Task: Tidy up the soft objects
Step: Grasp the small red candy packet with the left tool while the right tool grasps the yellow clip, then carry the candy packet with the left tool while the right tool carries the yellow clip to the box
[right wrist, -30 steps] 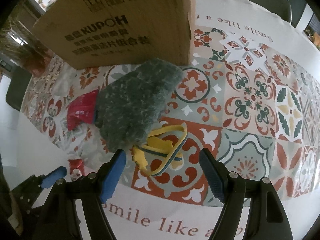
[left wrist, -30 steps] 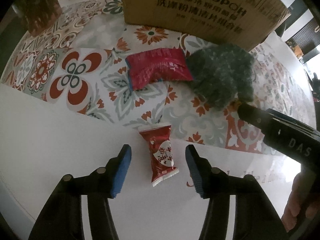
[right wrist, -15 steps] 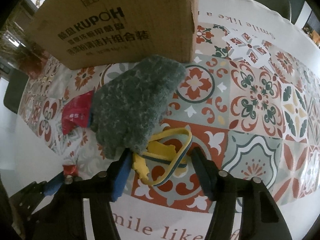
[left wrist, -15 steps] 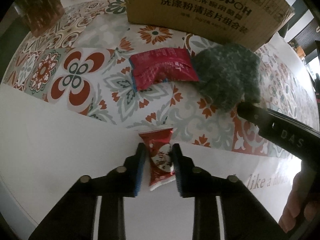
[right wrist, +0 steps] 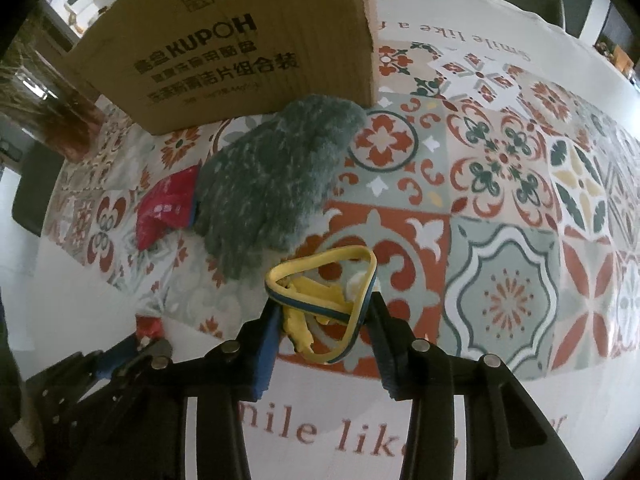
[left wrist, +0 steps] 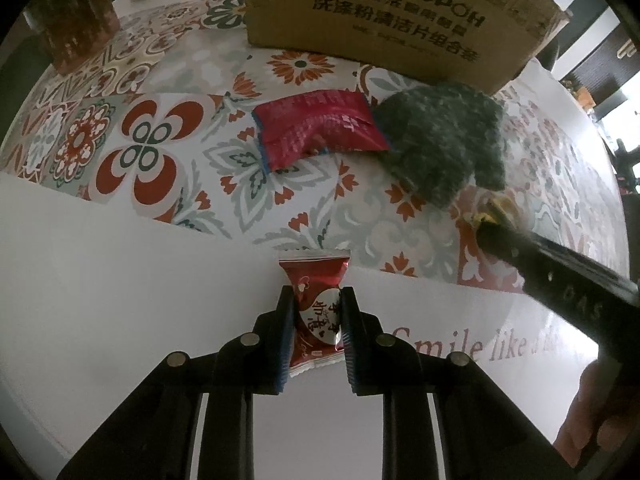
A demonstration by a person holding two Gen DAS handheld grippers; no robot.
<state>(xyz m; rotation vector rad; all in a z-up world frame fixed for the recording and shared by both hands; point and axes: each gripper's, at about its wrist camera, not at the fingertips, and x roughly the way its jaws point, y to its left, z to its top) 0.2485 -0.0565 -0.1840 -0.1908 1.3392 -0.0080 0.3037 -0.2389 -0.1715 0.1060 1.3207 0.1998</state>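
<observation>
Snack sachet (left wrist: 316, 312) sits pinched in left gripper (left wrist: 315, 334) at tablecloth's (left wrist: 100, 280) white near edge, long axis along the fingers. Right gripper (right wrist: 322, 320) is clamped on yellow strap bundle (right wrist: 324, 292). Cardboard box (left wrist: 384, 12) lies straight ahead, about equally near both.

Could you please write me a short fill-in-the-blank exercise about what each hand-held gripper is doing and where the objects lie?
1. The left hand-held gripper is shut on a small ____ packet.
2. The right hand-held gripper squeezes a loop that is blue and ____.
3. The grey mitt lies right in front of the cardboard ____.
4. The red pouch touches the mitt on the mitt's ____ side in the left wrist view.

Missing words: red; yellow; box; left
</observation>
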